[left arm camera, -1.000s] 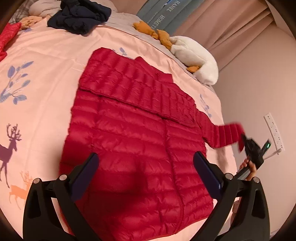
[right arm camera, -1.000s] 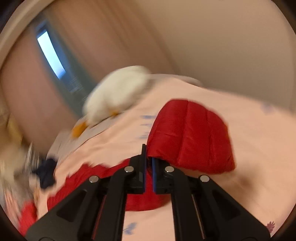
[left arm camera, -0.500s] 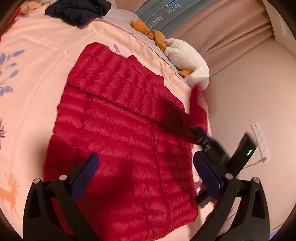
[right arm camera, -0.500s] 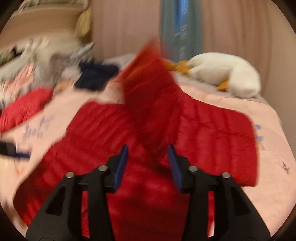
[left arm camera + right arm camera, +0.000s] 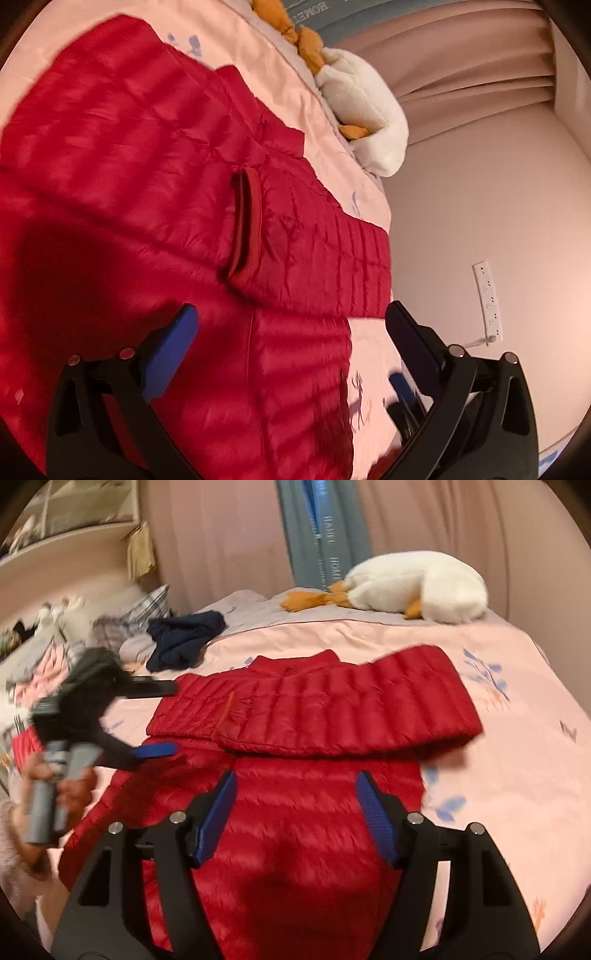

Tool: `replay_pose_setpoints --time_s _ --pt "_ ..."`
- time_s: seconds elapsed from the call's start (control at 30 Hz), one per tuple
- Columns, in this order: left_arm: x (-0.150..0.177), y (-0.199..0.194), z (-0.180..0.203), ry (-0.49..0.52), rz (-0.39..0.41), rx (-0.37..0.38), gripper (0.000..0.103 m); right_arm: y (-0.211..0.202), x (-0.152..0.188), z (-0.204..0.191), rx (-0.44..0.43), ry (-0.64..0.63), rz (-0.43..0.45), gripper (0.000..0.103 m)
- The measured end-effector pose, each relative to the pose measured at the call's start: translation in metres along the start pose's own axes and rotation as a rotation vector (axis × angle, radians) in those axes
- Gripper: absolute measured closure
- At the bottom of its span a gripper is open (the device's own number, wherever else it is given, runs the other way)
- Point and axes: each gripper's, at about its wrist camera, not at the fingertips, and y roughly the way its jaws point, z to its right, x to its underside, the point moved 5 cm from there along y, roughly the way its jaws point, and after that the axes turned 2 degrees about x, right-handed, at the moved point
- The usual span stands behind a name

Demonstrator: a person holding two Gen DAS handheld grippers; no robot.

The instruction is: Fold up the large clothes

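A red quilted down jacket lies flat on the pink bedspread. Its right sleeve is folded across the chest, with the cuff near the middle. It also shows in the left wrist view. My right gripper is open and empty above the jacket's lower body. My left gripper is open and empty above the jacket's hem side. It also shows at the left of the right wrist view, held over the jacket's far side.
A white goose plush lies at the head of the bed by the curtain. A dark blue garment and other clothes are heaped at the back left. A wall with a socket strip borders the bed.
My right gripper carried the sleeve over the jacket, opened and let it drop across the chest, then drew back. My left gripper moved closer over the jacket.
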Motion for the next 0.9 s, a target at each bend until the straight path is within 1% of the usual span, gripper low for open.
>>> replay_pose_setpoints --time_s 0.07,0.1,0.13,0.17,0.2,0.23,0.27,0.3,0.33,0.37,0.43,0.5,0.57,0.63,0.7,0.73,0.8,0.9 --pt "-0.006 0.018 -0.001 -0.009 -0.003 -0.022 0.011 -0.004 0.003 0.005 0.007 0.011 0.001 0.034" --pt "-0.008 0.022 -0.001 -0.012 -0.006 -0.030 0.016 -0.005 0.005 0.008 0.006 0.018 0.000 0.034" --pt "-0.009 0.029 -0.003 -0.018 -0.015 -0.048 0.025 -0.008 0.007 0.012 0.007 0.026 -0.001 0.034" --pt "-0.010 0.036 -0.005 -0.025 -0.025 -0.070 0.028 -0.009 0.008 0.015 0.010 0.029 0.000 0.034" --pt "-0.010 0.041 -0.007 -0.034 -0.032 -0.084 0.037 -0.011 0.010 0.018 0.013 0.033 0.000 0.034" --pt "-0.010 0.044 -0.010 -0.039 -0.040 -0.098 0.051 -0.012 0.010 0.019 0.014 0.038 0.001 0.034" --pt "-0.010 0.047 -0.012 -0.040 -0.046 -0.127 0.060 -0.013 0.012 0.022 0.015 0.046 0.001 0.034" --pt "-0.009 0.051 -0.016 -0.045 -0.052 -0.167 0.078 -0.015 0.013 0.024 0.019 0.051 -0.001 0.034" --pt "-0.009 0.050 -0.019 -0.056 -0.051 -0.170 0.085 -0.015 0.014 0.024 0.023 0.051 -0.002 0.033" --pt "-0.009 0.048 -0.021 -0.061 -0.039 -0.171 0.088 -0.017 0.015 0.025 0.028 0.049 -0.001 0.033" --pt "-0.010 0.040 -0.016 -0.034 -0.005 -0.178 0.094 -0.019 0.015 0.023 0.033 0.043 0.000 0.033" --pt "-0.013 0.029 -0.004 0.007 0.032 -0.170 0.095 -0.021 0.014 0.025 0.040 0.044 0.000 0.033" --pt "-0.020 0.011 0.016 0.058 0.085 -0.162 0.095 -0.021 0.014 0.027 0.038 0.055 0.002 0.033" --pt "-0.030 -0.014 0.036 0.117 0.153 -0.145 0.095 -0.023 0.013 0.027 0.032 0.069 0.009 0.033" --pt "-0.042 -0.043 0.050 0.147 0.230 -0.136 0.095 -0.024 0.012 0.028 0.027 0.079 0.012 0.033" --pt "-0.047 -0.052 0.051 0.151 0.253 -0.137 0.095 -0.024 0.012 0.028 0.025 0.080 0.012 0.033" --pt "-0.055 -0.071 0.048 0.159 0.297 -0.165 0.095 -0.024 0.012 0.027 0.021 0.084 0.009 0.033" --pt "-0.066 -0.093 0.024 0.128 0.326 -0.231 0.095 -0.022 0.013 0.026 0.014 0.082 0.001 0.033"
